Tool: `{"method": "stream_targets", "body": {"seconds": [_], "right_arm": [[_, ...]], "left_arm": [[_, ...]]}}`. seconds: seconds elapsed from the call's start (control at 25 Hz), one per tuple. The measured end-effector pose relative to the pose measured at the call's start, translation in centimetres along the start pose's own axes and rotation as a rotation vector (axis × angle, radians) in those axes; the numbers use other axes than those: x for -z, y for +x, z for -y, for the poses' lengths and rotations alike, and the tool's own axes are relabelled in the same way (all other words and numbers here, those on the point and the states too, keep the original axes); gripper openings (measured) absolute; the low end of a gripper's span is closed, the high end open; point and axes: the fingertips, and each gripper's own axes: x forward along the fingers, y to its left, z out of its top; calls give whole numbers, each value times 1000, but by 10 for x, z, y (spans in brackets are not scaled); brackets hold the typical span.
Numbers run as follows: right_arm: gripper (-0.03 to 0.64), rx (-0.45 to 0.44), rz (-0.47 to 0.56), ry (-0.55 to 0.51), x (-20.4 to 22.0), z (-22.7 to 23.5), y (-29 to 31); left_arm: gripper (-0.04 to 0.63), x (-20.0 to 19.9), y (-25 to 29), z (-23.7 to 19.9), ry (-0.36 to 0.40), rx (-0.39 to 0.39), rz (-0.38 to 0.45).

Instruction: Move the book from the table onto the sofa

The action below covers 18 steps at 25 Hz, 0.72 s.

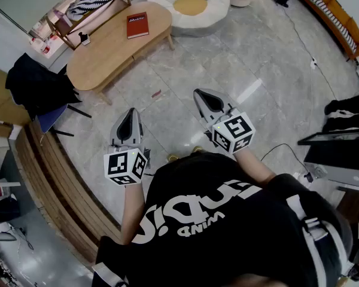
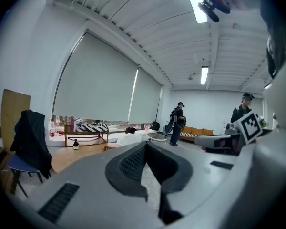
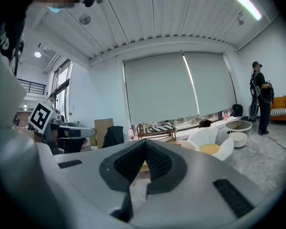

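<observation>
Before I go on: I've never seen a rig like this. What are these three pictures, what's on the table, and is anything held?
A person stands holding a two-jaw tool in each hand: the left hand-held gripper and the right hand-held gripper. The head view comes from a camera on the person's head, looking steeply down. The two gripper views come from cameras riding on each tool, looking along its jaws. In both, the jaws are together with nothing between them, so nothing is held. On the wooden table lie a red book and a small dark bottle. Both grippers are over the floor, short of the table.
</observation>
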Motion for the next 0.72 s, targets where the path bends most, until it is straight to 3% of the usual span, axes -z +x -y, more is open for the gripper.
{"method": "stream_targets", "body": {"seconds": [0.72], "right_arm": [[0,76,9,20,19,-13,33]], "left_arm": [[6,13,16,-35,-13,76,-10]]}}
